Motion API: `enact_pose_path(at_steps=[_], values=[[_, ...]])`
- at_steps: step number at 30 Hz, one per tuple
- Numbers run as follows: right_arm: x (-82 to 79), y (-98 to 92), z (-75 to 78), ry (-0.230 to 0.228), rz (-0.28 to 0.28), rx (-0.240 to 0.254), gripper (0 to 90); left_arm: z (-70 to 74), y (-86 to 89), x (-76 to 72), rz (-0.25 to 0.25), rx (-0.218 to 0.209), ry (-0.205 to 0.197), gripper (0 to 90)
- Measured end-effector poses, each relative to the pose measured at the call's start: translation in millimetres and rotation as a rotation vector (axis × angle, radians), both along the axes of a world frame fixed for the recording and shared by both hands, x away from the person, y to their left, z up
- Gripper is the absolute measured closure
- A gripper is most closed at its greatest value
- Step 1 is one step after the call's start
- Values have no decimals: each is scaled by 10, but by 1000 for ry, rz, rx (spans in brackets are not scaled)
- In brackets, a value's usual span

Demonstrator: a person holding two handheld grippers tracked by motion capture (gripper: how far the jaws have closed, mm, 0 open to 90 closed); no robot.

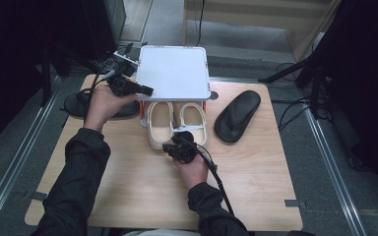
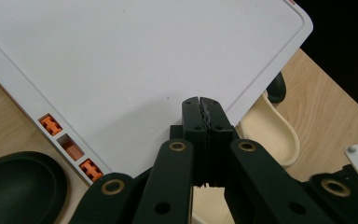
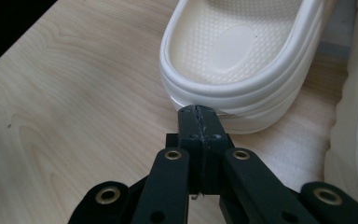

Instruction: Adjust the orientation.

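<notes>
**Right gripper at the heel of a cream slipper**

The right gripper [image 1: 177,146] has its jaws shut with nothing between them. In the right gripper view its tip [image 3: 199,112] touches, or almost touches, the round heel of a cream slipper [image 3: 242,60]. The slipper lies straight ahead of the tool. Its long side runs away from the person, and its toe end goes under the white shelf [image 1: 174,73]. A second cream slipper [image 1: 160,123] lies just beside it on the left, pointing the same way.

The right gripper is the nearer one, so I think a push on the heel would slide the slipper further under the shelf.

The left gripper [image 1: 145,90] is shut too and holds nothing. It sits over the left front corner of the white shelf, as the left gripper view shows [image 2: 204,105].

A black slipper [image 1: 237,115] lies to the right of the shelf, tilted. Another black slipper [image 1: 81,103] lies to the left, partly behind the left hand.

All of it rests on a light wooden table [image 1: 142,187]. The room around is dark, with a grey floor and cables.
</notes>
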State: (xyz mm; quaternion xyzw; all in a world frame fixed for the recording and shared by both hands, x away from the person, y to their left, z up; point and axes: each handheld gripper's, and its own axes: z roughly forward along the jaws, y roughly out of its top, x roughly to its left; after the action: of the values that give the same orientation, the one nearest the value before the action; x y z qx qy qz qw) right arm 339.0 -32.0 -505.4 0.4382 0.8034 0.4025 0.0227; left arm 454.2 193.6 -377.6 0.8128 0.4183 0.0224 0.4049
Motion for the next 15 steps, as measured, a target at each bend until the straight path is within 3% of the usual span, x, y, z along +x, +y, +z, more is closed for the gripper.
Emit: enact_pose_path(at_steps=[15], values=[[233, 184, -3, -33, -32, -31, 900, -6, 13, 9, 1, -12, 8, 900]])
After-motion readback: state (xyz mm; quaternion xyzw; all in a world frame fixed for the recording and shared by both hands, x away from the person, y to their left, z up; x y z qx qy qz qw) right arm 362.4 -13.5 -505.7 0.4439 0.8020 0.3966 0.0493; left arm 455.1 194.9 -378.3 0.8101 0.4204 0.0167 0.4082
